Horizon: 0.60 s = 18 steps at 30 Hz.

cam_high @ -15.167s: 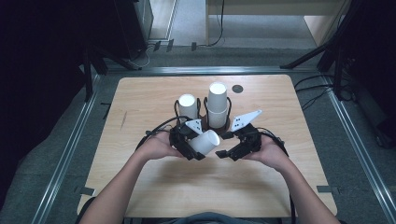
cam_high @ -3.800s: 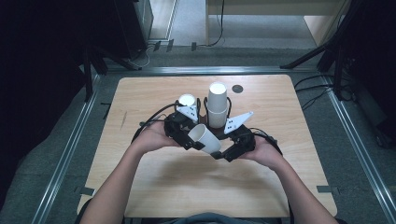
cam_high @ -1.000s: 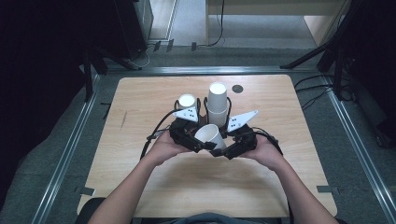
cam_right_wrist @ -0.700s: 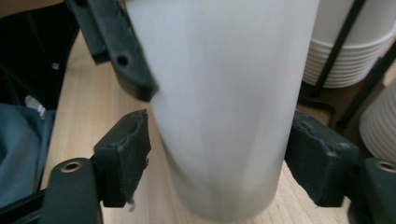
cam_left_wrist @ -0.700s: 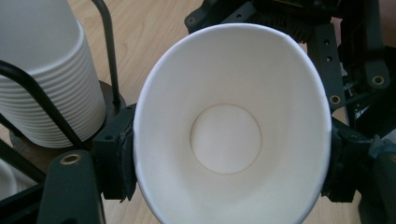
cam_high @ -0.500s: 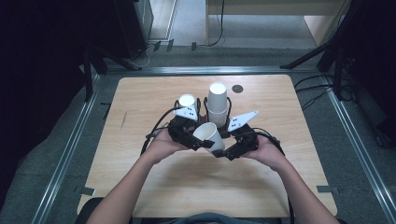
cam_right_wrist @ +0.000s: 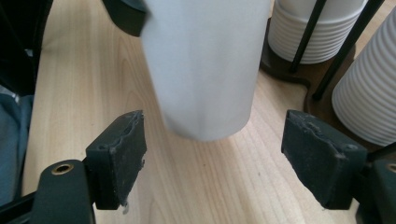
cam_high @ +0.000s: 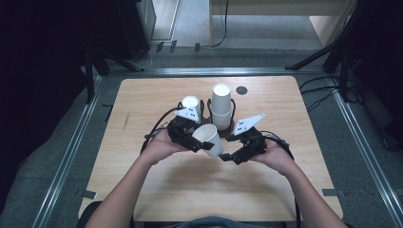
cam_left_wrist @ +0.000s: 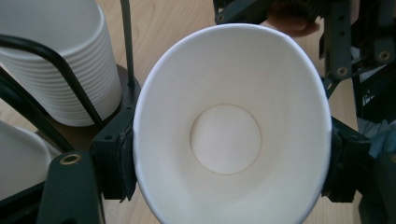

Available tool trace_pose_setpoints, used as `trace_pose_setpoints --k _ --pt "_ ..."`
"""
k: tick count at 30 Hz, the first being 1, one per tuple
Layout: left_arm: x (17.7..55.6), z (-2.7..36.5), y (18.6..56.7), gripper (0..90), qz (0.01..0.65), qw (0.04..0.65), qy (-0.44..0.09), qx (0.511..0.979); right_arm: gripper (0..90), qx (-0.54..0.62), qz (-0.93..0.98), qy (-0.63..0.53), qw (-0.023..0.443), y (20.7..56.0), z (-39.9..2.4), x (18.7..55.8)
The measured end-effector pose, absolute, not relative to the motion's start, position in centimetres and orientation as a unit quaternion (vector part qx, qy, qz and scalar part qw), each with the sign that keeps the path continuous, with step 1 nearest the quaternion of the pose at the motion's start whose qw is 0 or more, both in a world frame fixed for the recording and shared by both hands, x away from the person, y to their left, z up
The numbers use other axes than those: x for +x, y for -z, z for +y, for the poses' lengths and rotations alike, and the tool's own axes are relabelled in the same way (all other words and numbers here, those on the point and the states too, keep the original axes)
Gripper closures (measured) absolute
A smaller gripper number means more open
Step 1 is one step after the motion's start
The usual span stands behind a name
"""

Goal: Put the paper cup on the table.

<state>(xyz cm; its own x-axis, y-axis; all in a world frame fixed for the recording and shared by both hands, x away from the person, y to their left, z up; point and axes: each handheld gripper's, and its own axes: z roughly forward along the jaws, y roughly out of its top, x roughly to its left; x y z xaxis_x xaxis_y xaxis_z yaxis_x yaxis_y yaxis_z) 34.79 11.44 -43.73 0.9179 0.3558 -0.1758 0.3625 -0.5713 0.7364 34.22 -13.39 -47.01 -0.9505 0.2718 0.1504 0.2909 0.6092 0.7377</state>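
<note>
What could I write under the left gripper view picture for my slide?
A white paper cup squeezed between the left gripper pads, mouth facing the camera, beside a stack of cups.

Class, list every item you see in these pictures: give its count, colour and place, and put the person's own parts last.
Single white paper cup: one, white, held above the table's middle, rim squeezed oval.
Stacks of white paper cups: two, white, in the rack behind it.
Black wire rack: one, black, middle of the table.
Light wooden table: one, pale wood.
Round black disc: one, far table edge.
Left hand-held gripper: black, clamped on the single cup.
Right hand-held gripper: black, jaws apart, just opened, cup's base between them.
Forearms: two, from the bottom edge.
</note>
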Motion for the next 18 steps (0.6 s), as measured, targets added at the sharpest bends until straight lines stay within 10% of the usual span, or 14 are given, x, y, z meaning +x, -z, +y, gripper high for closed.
trace_pose_setpoints --k 18 --pt "34.7 13.7 43.5 23.1 0.216 0.398 -0.007 0.892 22.1 -0.186 -0.887 0.423 -0.016 46.4 -15.1 34.6"
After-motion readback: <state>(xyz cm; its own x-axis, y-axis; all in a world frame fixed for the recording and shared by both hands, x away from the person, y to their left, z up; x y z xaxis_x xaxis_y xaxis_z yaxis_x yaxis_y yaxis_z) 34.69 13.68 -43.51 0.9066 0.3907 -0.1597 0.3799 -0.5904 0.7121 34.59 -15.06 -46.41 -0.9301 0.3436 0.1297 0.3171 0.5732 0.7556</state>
